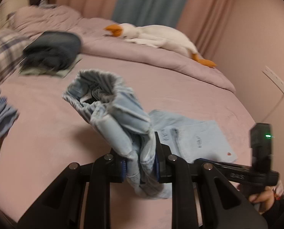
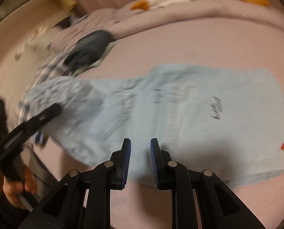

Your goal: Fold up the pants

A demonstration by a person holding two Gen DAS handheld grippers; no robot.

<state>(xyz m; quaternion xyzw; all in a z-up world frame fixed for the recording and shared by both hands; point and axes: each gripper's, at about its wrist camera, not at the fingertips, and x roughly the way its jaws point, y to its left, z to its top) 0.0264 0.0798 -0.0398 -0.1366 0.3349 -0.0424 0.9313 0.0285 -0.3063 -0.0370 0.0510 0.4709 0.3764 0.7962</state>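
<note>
The left gripper (image 1: 141,164) has its fingers clamped on a bunched fold of the pale blue soft-fabric pants (image 1: 113,118). The gathered waistband end stands up from the fingers toward 11 o'clock in the left wrist view, lifted off the pink bed sheet (image 1: 46,129). The rest of the garment trails toward 3 o'clock and lies flat on the bed.

In the right wrist view the same pants (image 2: 199,114) spread across the sheet (image 2: 180,47), flat from the centre toward 3 o'clock, with dark script lettering and a small red strawberry mark at the 4 o'clock edge. The right gripper (image 2: 140,152) hovers over the near edge of the cloth, its blue-padded fingers a little apart with nothing between them. The left gripper's black body and the hand holding it (image 2: 17,187) appear at 8 o'clock.

A dark navy folded garment (image 1: 52,51) lies on the bed at 10 o'clock, and a white plush goose with orange beak and feet (image 1: 157,36) rests on the rumpled duvet at 1 o'clock. Both views are blurred.
</note>
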